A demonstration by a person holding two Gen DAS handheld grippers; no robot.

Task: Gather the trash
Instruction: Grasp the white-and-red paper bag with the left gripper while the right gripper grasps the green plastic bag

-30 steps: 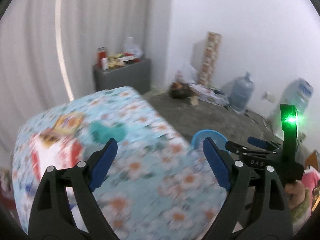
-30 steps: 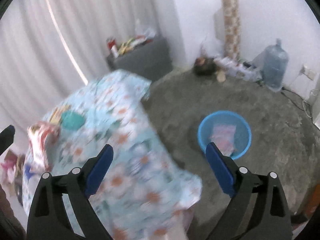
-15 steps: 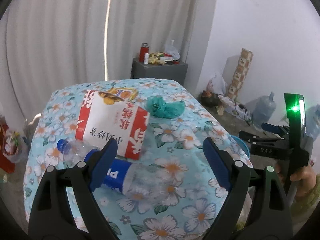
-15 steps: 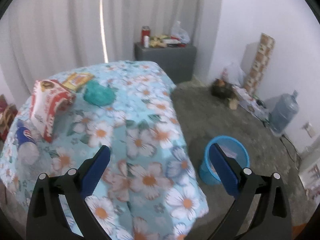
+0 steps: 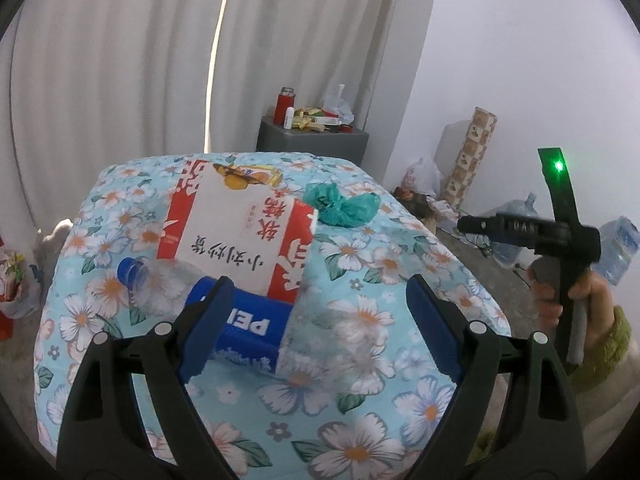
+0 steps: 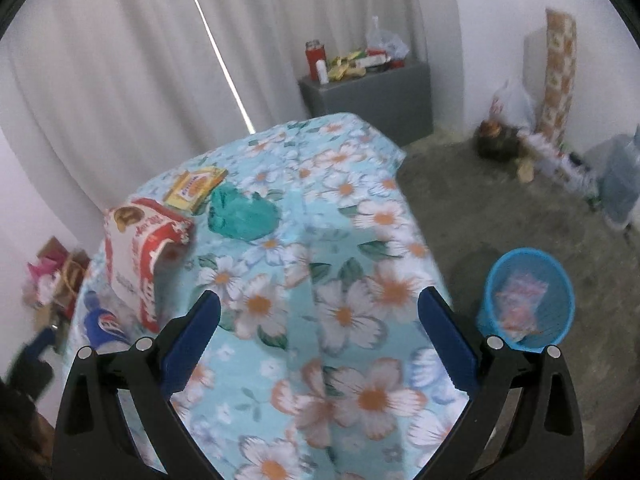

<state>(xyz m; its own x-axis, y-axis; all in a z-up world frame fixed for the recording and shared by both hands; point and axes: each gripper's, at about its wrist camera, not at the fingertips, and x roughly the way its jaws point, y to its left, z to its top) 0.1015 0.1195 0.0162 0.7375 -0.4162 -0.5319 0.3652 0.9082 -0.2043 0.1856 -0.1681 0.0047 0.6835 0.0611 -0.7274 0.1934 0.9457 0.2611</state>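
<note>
On the floral tablecloth [image 5: 360, 420] lie an empty Pepsi bottle [image 5: 248, 316], a red-and-white snack bag [image 5: 236, 232], a small yellow packet [image 5: 256, 174] and a crumpled green bag [image 5: 344, 208]. My left gripper [image 5: 316, 320] is open, just above the bottle, with nothing held. My right gripper [image 6: 320, 332] is open and empty over the table's right side; it also shows in the left wrist view [image 5: 532, 232]. The snack bag [image 6: 144, 248], green bag [image 6: 240, 216], yellow packet [image 6: 196, 188] and bottle [image 6: 100, 320] lie to its left. A blue mesh bin [image 6: 528, 296] stands on the floor and holds a wrapper.
A grey cabinet [image 6: 372, 96] with a red flask and clutter stands by the curtain. Water jugs [image 5: 516, 232], a patterned roll [image 6: 556, 72] and bags line the far wall. Bags of clutter [image 6: 56, 280] sit on the floor left of the table.
Both grippers have swung left from the floor and bin side toward the table. The left one has closed in on the bottle. Both stay open.
</note>
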